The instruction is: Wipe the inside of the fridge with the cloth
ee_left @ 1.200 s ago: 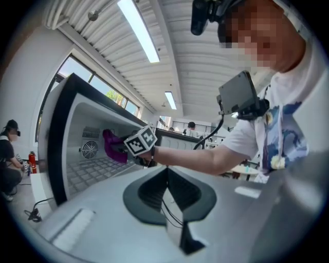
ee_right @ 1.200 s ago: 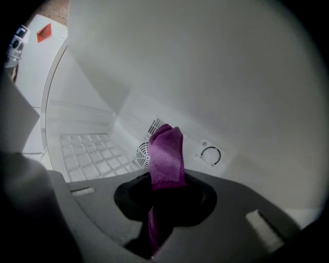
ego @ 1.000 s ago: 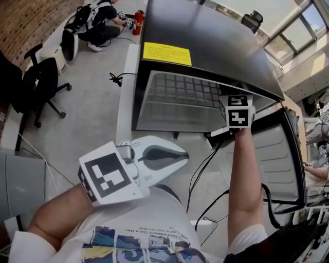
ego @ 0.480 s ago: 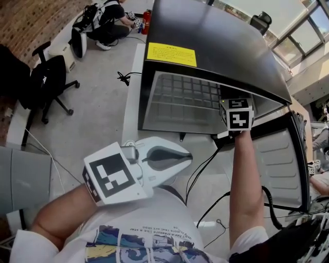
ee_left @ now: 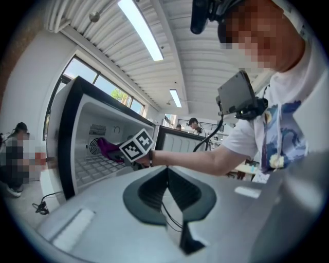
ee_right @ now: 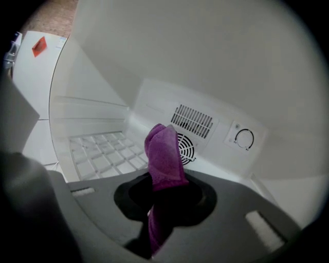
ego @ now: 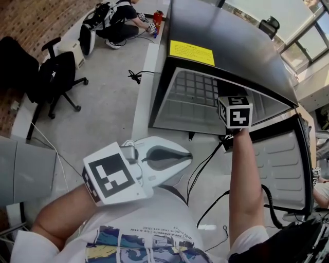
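The black fridge (ego: 231, 56) stands with its door (ego: 288, 164) swung wide to the right. My right gripper (ego: 235, 112) reaches into the opening, and only its marker cube shows in the head view. In the right gripper view the right gripper (ee_right: 163, 198) is shut on a purple cloth (ee_right: 164, 154), which sticks up in front of the fan grille (ee_right: 186, 147) on the white back wall. The left gripper view shows the cloth (ee_left: 105, 149) inside the fridge (ee_left: 82, 133). My left gripper (ego: 172, 156) is shut and empty, held low by my body, outside the fridge.
A white wire shelf (ee_right: 105, 160) lies under the cloth; a vent (ee_right: 193, 121) and a dial (ee_right: 244, 138) are on the back wall. Black cables (ego: 205, 164) trail on the floor before the fridge. An office chair (ego: 56, 77) and a crouching person (ego: 115, 15) are at far left.
The head view has swung, so the fridge sits further right in frame. My right gripper now stands a little further left across the opening. The left gripper has barely moved.
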Action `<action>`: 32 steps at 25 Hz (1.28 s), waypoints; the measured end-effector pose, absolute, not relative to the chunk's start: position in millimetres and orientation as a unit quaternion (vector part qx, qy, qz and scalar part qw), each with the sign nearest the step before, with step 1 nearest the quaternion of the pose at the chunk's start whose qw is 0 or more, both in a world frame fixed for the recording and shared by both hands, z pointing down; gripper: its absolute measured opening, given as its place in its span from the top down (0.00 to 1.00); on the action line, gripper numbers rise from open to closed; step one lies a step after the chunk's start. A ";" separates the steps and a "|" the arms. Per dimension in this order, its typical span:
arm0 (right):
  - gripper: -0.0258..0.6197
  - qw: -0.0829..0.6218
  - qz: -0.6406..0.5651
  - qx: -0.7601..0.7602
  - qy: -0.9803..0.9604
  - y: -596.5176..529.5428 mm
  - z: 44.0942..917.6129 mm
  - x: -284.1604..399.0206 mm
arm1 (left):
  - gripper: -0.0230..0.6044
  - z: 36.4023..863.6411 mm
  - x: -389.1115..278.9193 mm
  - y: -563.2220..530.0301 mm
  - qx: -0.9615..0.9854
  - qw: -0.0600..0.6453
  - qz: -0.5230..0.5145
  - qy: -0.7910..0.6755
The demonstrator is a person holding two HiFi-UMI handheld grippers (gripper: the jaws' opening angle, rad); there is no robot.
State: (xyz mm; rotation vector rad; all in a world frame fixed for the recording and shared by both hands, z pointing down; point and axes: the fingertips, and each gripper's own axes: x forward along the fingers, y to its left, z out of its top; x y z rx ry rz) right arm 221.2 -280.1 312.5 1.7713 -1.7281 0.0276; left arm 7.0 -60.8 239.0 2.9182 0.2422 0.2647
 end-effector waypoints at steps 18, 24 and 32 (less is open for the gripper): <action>0.88 0.274 0.040 0.630 -0.726 -303.0 316.1 117.4 | 0.96 242.0 -36.9 -62.9 0.989 0.105 0.090 0.048; 0.88 0.231 0.071 0.616 -0.749 -307.6 315.7 95.6 | 0.96 244.4 -43.0 -65.1 0.989 0.110 0.092 0.039; 0.88 0.152 0.136 0.597 -0.776 -310.6 306.5 75.4 | 0.96 244.8 -52.6 -66.3 0.989 0.108 0.096 0.038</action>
